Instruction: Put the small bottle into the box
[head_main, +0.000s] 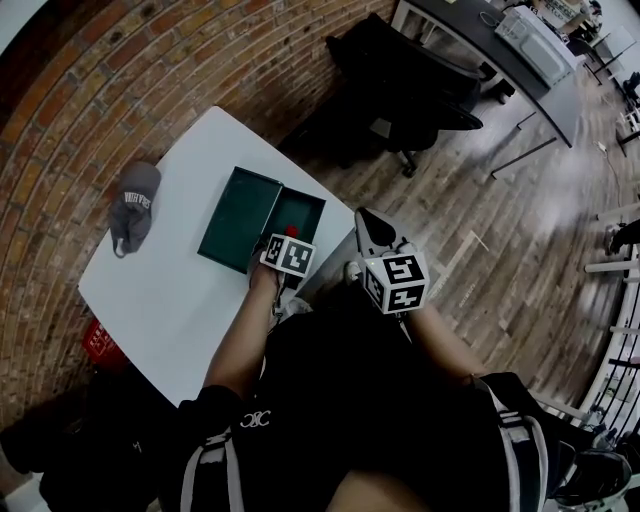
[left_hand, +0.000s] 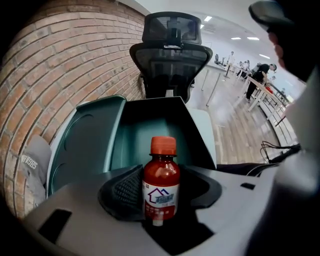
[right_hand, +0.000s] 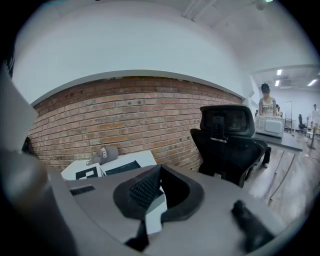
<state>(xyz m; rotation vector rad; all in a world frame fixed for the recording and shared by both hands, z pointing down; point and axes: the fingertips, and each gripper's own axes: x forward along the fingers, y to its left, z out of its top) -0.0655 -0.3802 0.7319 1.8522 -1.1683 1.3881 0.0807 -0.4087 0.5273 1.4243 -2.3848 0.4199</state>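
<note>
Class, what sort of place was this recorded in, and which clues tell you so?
Probably an open-plan office or workshop: a brick wall, a black mesh office chair, and a long desk on a wooden floor.

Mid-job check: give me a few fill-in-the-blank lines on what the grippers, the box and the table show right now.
The left gripper is shut on the small bottle; the right gripper holds ____.
The green box lies with its lid ____.
Beside the lid on the white table rests a gray ____.
Missing: nothing; open; cap.
</note>
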